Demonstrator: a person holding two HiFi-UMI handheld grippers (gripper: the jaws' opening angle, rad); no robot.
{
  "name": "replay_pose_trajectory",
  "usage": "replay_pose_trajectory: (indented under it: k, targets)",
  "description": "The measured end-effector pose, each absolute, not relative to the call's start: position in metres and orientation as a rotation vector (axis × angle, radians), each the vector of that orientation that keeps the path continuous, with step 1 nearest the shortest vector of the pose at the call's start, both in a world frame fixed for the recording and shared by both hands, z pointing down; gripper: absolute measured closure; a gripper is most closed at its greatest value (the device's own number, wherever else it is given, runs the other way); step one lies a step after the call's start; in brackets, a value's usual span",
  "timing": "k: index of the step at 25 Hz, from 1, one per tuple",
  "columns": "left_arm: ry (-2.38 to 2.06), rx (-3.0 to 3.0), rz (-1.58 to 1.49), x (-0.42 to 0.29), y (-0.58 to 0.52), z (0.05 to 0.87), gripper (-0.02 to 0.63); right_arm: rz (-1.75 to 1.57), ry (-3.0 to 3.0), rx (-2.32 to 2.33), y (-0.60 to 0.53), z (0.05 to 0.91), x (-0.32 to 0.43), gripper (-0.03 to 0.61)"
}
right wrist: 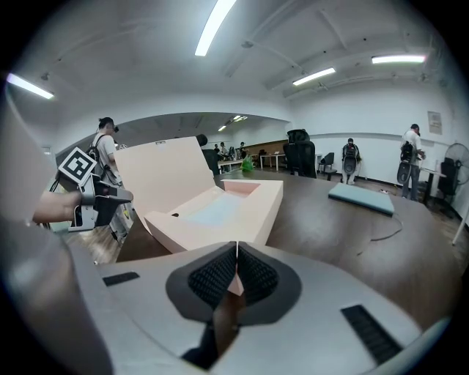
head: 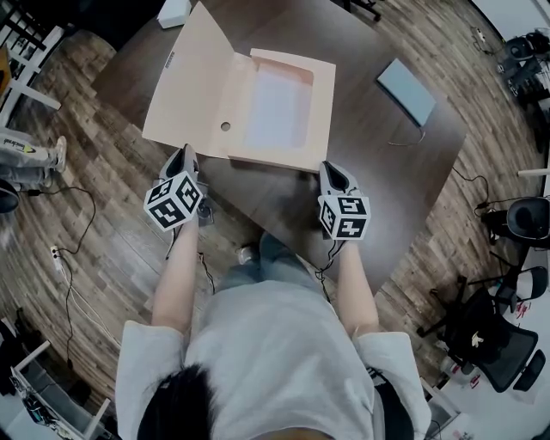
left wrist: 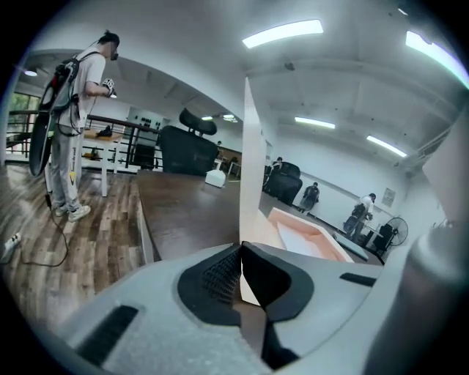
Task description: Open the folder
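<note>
1. A person seated at a dark table (head: 361,51) works a pale pink folder (head: 284,112) with a handheld gripper in each hand. The folder lies on the table's near-left part, just ahead of both tools.
2. The folder's cover (left wrist: 253,161) is lifted off the tray. In the left gripper view it rises almost upright, while the head view shows it swung out to the person's left.
3. The left gripper (head: 184,156) has its jaws closed narrowly on the cover's near edge, and the thin board sits pinched between the ribbed pads (left wrist: 222,275).
4. The right gripper (right wrist: 236,256) has its jaws drawn together on the tray's near right corner, where a sliver of pink board shows between them. The tray rests flat on the table.
5. A blue-grey notebook (head: 406,89) lies well apart on the right side of the table, with a thin cable (head: 402,140) beside it. A small white box (head: 174,12) sits at the far edge.
6. In the background of the left gripper view, another person (left wrist: 75,117) stands on the wood floor.
</note>
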State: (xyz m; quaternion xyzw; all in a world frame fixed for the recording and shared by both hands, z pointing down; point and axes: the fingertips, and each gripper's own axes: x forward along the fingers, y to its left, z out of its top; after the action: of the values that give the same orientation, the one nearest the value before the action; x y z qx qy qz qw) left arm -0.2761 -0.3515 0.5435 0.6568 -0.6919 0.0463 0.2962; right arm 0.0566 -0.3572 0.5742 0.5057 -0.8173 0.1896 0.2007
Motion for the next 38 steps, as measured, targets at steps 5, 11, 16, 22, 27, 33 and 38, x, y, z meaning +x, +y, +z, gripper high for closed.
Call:
replay_pose_trajectory:
  k: [5, 11, 16, 22, 27, 33, 38]
  targets:
    - [-1.856, 1.692, 0.142, -0.289, -0.351, 0.556, 0.604, 0.529, -2.282, 1.409, -0.357, 0.575, 0.056, 0.566]
    - [-1.842, 1.731, 0.103, -0.280, -0.350, 0.547, 0.604, 0.526, -2.279, 1.397, -0.354, 0.574, 0.056, 0.566]
    - [-1.815, 1.825, 0.085, -0.261, -0.353, 0.530, 0.603, 0.518, -2.304, 1.388, -0.354, 0.565, 0.049, 0.566]
    - [-1.745, 1.909, 0.061, -0.237, -0.351, 0.518, 0.598, 0.485, -2.344, 1.418, -0.348, 0.544, 0.046, 0.566]
    - [-1.701, 2.009, 0.116, -0.220, -0.351, 0.511, 0.584, 0.460, -2.377, 1.445, -0.342, 0.525, 0.046, 0.566]
    - [-1.636, 2.146, 0.219, -0.198, -0.344, 0.505, 0.551, 0.440, -2.417, 1.480, -0.333, 0.504, 0.045, 0.566]
    - [-1.617, 2.224, 0.282, -0.184, -0.334, 0.498, 0.548, 0.420, -2.450, 1.500, -0.325, 0.488, 0.044, 0.566]
